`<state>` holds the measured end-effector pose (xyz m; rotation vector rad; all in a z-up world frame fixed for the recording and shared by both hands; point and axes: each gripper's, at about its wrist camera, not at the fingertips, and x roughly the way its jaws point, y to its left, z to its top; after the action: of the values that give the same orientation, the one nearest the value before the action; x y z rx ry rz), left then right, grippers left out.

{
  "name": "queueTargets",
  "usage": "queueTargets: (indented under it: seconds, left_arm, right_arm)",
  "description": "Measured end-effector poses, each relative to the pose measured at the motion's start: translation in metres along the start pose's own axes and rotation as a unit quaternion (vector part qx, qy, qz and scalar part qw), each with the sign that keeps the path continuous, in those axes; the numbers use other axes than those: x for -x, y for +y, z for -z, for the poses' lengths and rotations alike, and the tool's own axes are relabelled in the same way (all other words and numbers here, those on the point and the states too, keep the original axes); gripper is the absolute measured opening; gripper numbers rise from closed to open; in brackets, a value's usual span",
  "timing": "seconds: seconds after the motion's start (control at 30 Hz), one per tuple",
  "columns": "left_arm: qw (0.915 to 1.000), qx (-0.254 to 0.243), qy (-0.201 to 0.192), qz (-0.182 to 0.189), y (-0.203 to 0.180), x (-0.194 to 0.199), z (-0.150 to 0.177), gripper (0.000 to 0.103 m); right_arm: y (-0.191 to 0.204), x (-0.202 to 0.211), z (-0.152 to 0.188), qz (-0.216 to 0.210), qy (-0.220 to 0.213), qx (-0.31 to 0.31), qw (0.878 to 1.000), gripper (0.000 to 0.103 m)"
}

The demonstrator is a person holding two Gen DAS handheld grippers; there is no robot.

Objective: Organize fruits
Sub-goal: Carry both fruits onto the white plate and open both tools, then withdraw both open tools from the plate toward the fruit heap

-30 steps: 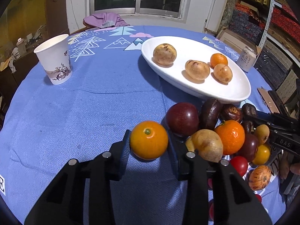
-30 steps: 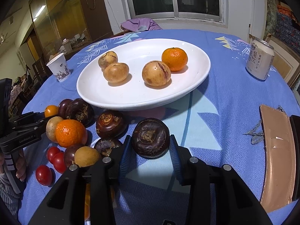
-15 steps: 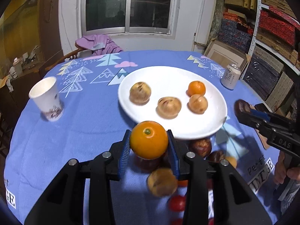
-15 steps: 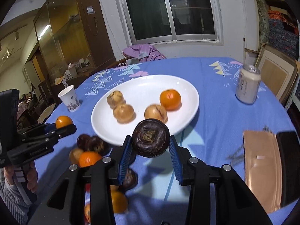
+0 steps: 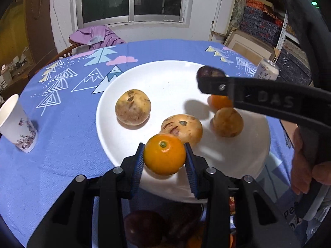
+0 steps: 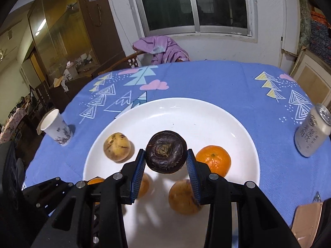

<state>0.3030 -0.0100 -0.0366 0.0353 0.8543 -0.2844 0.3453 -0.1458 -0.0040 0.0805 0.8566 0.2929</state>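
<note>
Over the plate [image 5: 107, 144], left gripper [image 5: 164, 158] clamps an orange [image 5: 164, 157], right gripper [image 6: 166, 155] a dark fruit [image 6: 166, 152]; dropped, either could knock the fruit at 12 o'clock off.

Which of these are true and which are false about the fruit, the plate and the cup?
1. The left gripper holds an orange. True.
2. The right gripper is empty. False: it is shut on a dark purple fruit.
3. The white plate has no fruit on it. False: three brownish fruits and one orange lie on it.
4. A paper cup stands on the blue tablecloth, off the plate. True.
5. The drink can lies on the plate. False: it stands on the tablecloth beside it.
</note>
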Motion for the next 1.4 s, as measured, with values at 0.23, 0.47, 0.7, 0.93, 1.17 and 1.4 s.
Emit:
queueTargets:
  seconds: [0.23,0.47,0.7,0.93,1.17,1.4]
  left_arm:
    - [0.9998,-0.002,-0.019,0.008,0.001,0.004,-0.002,0.075]
    - [0.9988,0.029,-0.040,0.004,0.019,0.035,0.003,0.082]
    - [0.9935,0.095,-0.059,-0.023,0.055,0.079,0.040,0.092]
    - [0.9920,0.107,-0.057,-0.034,0.050,0.110,0.095,0.095]
    - [0.9966,0.033,-0.061,-0.044,0.013,0.110,0.110,0.099]
    - [0.9961,0.018,-0.025,-0.082,0.016,0.087,0.109,0.099]
  right_arm:
    - [-0.009,-0.010,0.007,-0.009,-0.001,-0.019,1.000,0.049]
    - [-0.015,0.034,0.008,-0.007,-0.054,-0.053,0.997,0.077]
    - [-0.011,0.099,0.066,0.001,-0.092,-0.039,0.995,0.090]
    - [-0.013,0.135,0.155,0.007,-0.099,-0.034,0.994,0.091]
    - [-0.022,0.140,0.165,0.013,-0.108,-0.060,0.992,0.098]
    - [-0.012,0.134,0.165,0.001,-0.096,-0.047,0.994,0.098]
